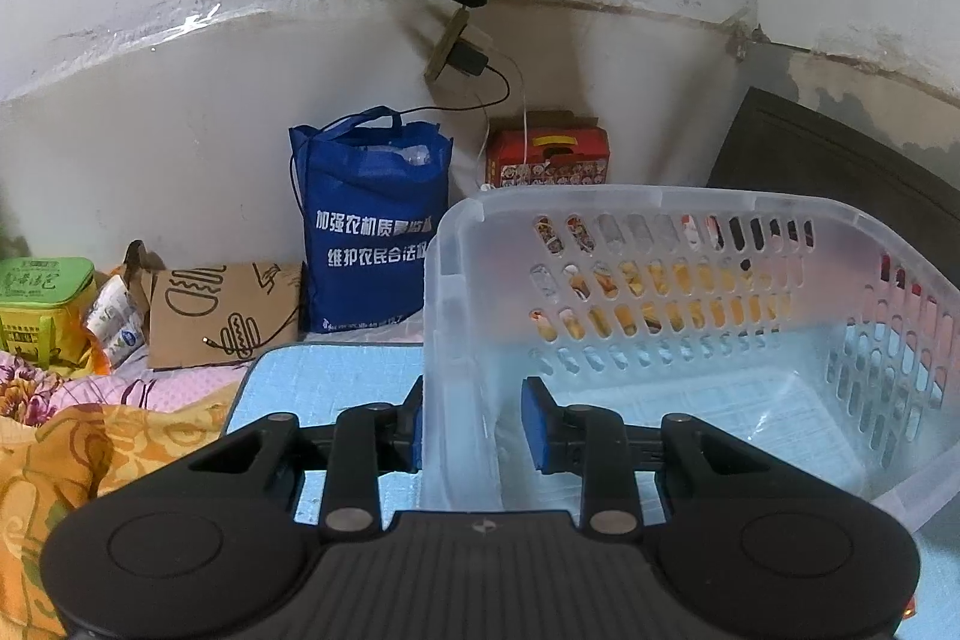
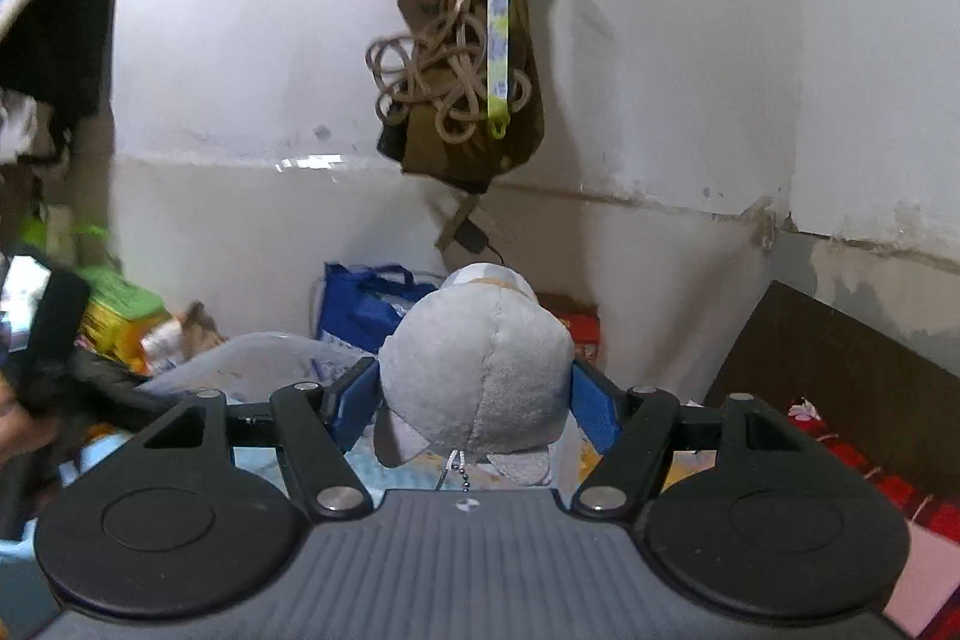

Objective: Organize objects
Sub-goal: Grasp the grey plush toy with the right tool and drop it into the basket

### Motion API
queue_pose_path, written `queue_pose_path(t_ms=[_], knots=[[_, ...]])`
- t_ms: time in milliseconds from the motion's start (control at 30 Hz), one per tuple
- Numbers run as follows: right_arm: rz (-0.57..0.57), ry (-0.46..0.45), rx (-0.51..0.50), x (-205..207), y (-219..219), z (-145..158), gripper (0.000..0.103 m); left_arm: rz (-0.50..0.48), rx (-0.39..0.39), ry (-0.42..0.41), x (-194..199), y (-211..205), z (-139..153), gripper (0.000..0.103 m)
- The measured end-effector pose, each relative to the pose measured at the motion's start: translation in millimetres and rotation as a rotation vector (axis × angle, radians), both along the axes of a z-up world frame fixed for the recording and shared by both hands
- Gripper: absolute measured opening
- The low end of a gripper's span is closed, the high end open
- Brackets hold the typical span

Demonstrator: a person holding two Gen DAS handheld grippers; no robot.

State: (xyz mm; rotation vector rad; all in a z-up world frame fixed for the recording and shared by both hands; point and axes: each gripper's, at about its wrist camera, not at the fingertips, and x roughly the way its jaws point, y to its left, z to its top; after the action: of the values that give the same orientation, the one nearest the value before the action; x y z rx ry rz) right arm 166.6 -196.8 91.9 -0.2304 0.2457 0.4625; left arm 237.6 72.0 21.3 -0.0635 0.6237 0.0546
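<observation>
L gripper [image 1: 474, 424] pinches near wall of clear basket [image 1: 690, 232], lower centre of frame, steadying it on blue mat [image 1: 324, 382]. R gripper [image 2: 474, 400] clamps grey plush toy [image 2: 480, 370], mid-frame, held up. Step looks like carry-to-basket; next: bring toy over rim, then spread jaws.

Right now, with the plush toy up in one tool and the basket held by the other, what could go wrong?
1. The right tool grips the grey plush toy only at its soft, rounded sides; it could squeeze out and slip on the way.
2. The left tool pinches one thin wall of the clear basket; a bump from the toy might twist or tip it.
3. The toy's bead chain dangles and could snag the basket rim.
</observation>
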Motion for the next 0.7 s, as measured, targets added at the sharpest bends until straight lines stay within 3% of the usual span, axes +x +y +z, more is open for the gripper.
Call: queue_pose_path(t_ms=[100, 300, 333, 367, 400, 533, 700], knots=[[-0.024, 0.044, -0.016, 31.6, 14.3, 2.6, 0.071, -0.002, -0.008, 0.012, 1.1, 1.4, 0.0, 0.034], [-0.027, 0.118, -0.016, 52.4, 18.0, -7.1, 0.074, 0.003, 0.017, 0.014, 2.4, -1.3, 0.3, 0.034], [-0.029, 0.141, -0.017, 55.7, 18.2, -10.5, 0.082, 0.005, 0.019, 0.014, 2.8, -1.2, 0.6, 0.034], [-0.032, 0.165, -0.020, 57.5, 18.2, -13.3, 0.099, 0.006, 0.021, 0.014, 2.9, -1.4, 0.8, 0.034], [-0.039, 0.181, -0.028, 56.8, 17.6, -16.2, 0.103, 0.007, 0.022, 0.014, 2.9, -1.8, 0.8, 0.034], [-0.058, 0.159, -0.043, 48.6, 12.9, -19.6, 0.103, 0.006, 0.028, 0.018, 3.7, -3.1, 1.2, 0.035], [-0.061, 0.151, 0.054, 22.9, -14.4, -15.6, 0.103, 0.004, 0.036, 0.017, 2.7, -3.7, 2.2, 0.035]])
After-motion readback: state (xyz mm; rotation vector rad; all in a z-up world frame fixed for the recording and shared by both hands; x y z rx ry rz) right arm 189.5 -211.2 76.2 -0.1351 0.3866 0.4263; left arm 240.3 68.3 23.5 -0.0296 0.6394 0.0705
